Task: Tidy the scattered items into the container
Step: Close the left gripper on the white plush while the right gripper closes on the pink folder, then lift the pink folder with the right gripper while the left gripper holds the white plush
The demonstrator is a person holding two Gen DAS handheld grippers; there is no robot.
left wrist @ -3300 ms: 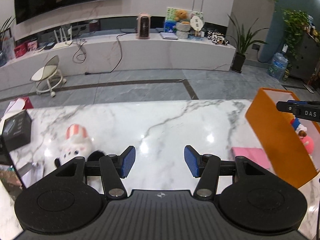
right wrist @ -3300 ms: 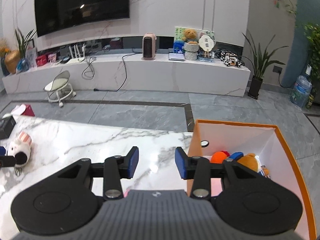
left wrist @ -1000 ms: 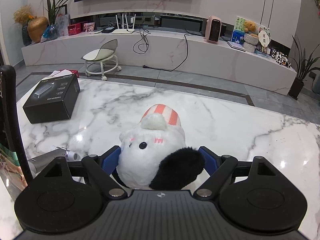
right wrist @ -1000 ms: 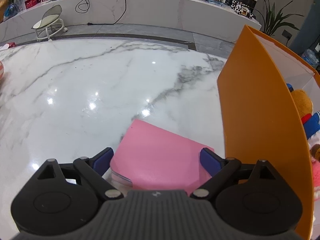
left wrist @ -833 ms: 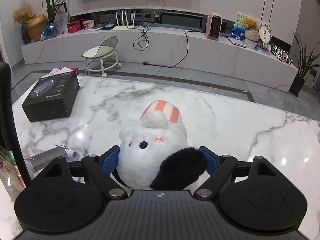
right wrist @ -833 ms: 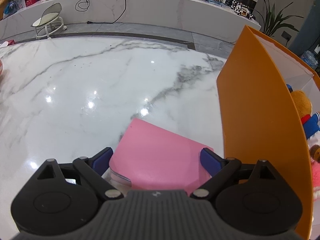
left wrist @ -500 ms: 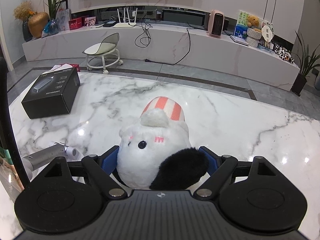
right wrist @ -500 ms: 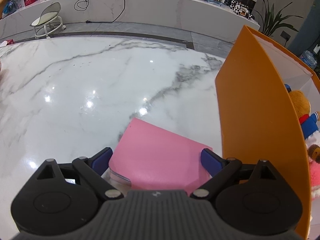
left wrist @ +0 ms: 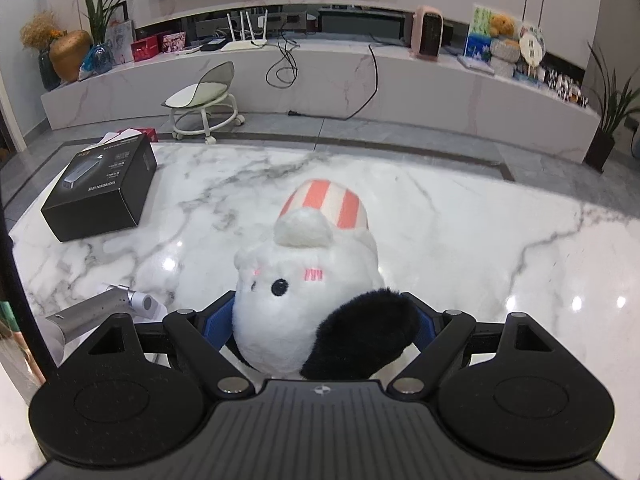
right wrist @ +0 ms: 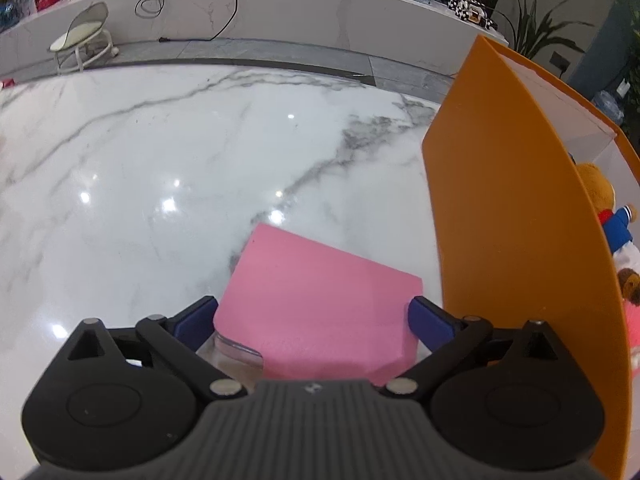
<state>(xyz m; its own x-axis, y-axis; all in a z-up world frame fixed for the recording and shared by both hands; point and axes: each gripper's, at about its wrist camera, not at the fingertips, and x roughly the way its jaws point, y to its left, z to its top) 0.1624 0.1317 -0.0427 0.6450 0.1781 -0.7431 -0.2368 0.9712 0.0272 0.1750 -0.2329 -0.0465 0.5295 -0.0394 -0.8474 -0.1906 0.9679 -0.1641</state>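
Our left gripper [left wrist: 320, 320] clasps the white plush toy [left wrist: 306, 280], striped cap pointing away. Our right gripper [right wrist: 314, 318] grips the flat pink pad [right wrist: 320, 292] beside the orange container [right wrist: 516, 216].

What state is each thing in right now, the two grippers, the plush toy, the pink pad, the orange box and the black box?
left gripper: shut on the plush toy.
plush toy: held between the blue pads, striped hat pointing away.
right gripper: shut on the pink pad.
pink pad: flat, beside the orange box.
orange box: open-topped, plush toys inside.
black box: closed, lying on the marble table.
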